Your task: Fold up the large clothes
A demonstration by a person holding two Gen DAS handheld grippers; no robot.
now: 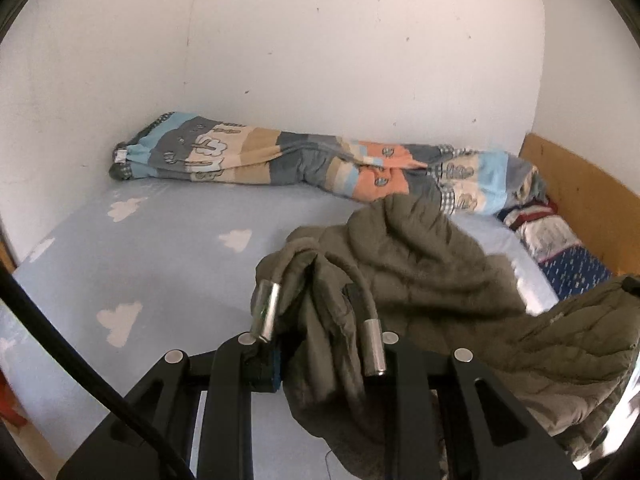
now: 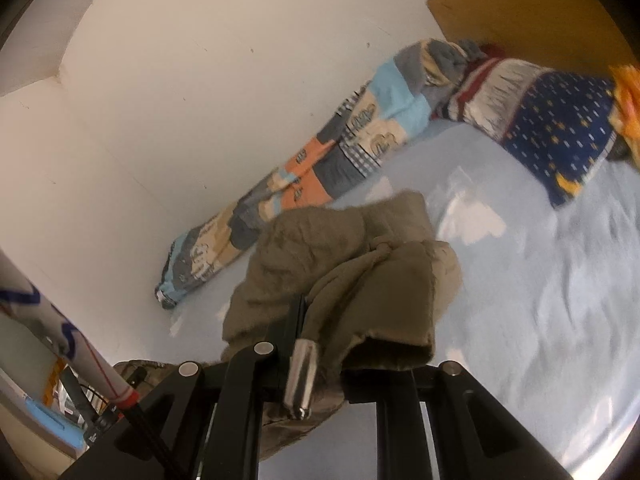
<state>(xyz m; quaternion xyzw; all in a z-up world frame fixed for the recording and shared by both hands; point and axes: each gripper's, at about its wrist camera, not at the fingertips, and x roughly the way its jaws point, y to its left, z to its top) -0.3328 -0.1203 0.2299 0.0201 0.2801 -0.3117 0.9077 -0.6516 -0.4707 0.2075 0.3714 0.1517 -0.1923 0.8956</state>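
An olive quilted jacket hangs bunched above the light blue bed sheet. My left gripper is shut on a fold of it near the hood, with two drawcords and their metal tips dangling over the jaws. In the right wrist view the same jacket drapes over my right gripper, which is shut on another bunch of the fabric. One metal cord tip lies across those jaws. Both gripped parts are lifted off the sheet.
A rolled patchwork quilt lies along the white wall at the back of the bed. A dark blue patterned pillow sits by the wooden headboard. A white pole with a red band stands at the left.
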